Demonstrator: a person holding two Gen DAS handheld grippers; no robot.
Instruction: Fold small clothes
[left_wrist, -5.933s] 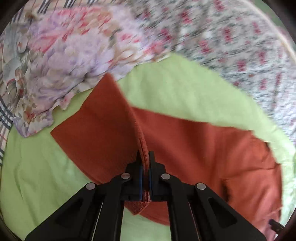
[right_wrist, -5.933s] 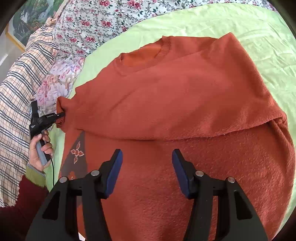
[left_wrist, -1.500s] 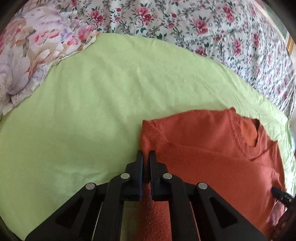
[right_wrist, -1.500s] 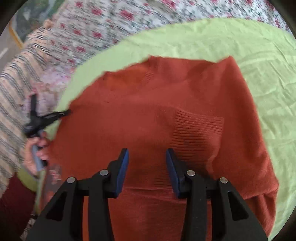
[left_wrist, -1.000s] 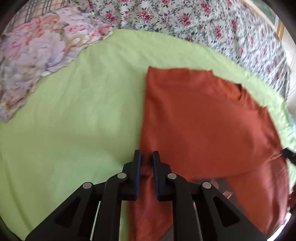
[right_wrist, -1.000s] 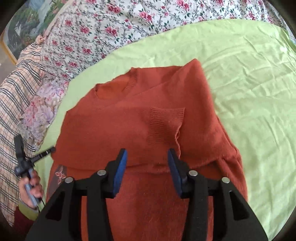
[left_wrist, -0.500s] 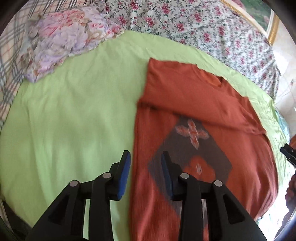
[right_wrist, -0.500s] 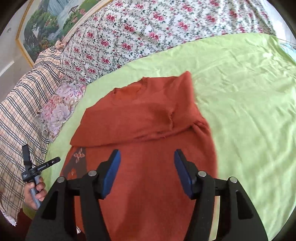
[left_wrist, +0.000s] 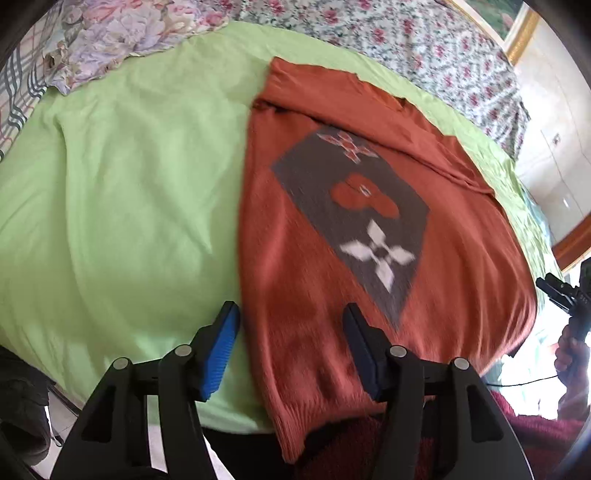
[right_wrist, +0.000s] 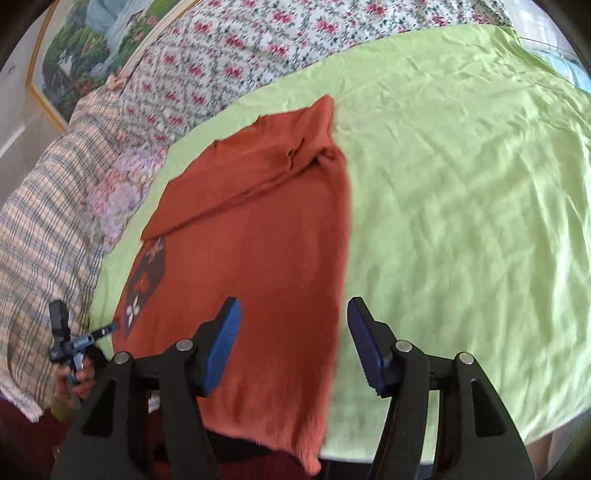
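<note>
Rust-orange knitted sweater (left_wrist: 303, 280) lies flat on the light green bed sheet (left_wrist: 140, 206), hem end toward the near edge of the bed and hanging slightly over it. Upper part of the sweater is folded over the body; folded edge runs across below the neckline (right_wrist: 266, 184). Grey diamond-shaped panel (left_wrist: 354, 218) with white and orange flower motifs faces up on the sweater.

Left gripper (left_wrist: 291, 332): black frame, blue-padded fingers (left_wrist: 221, 343), jaws opening, released. It hovers over the sweater's left edge near the hem; the cloth passes beneath the gap and the pads do not press it.

Right gripper (right_wrist: 293, 328): fingers (right_wrist: 364, 347) parted, grasping nothing. It hangs above the sweater's right edge; one finger over the cloth, the other over the bare sheet.

Each wrist view shows the other gripper at frame margin, held in a hand (right_wrist: 75, 373).

Beyond the sheet: white bedspread with pink flowers (right_wrist: 236, 48), checked blanket (right_wrist: 40, 221), pale floral cloth (left_wrist: 122, 33), framed landscape picture (right_wrist: 85, 44)
</note>
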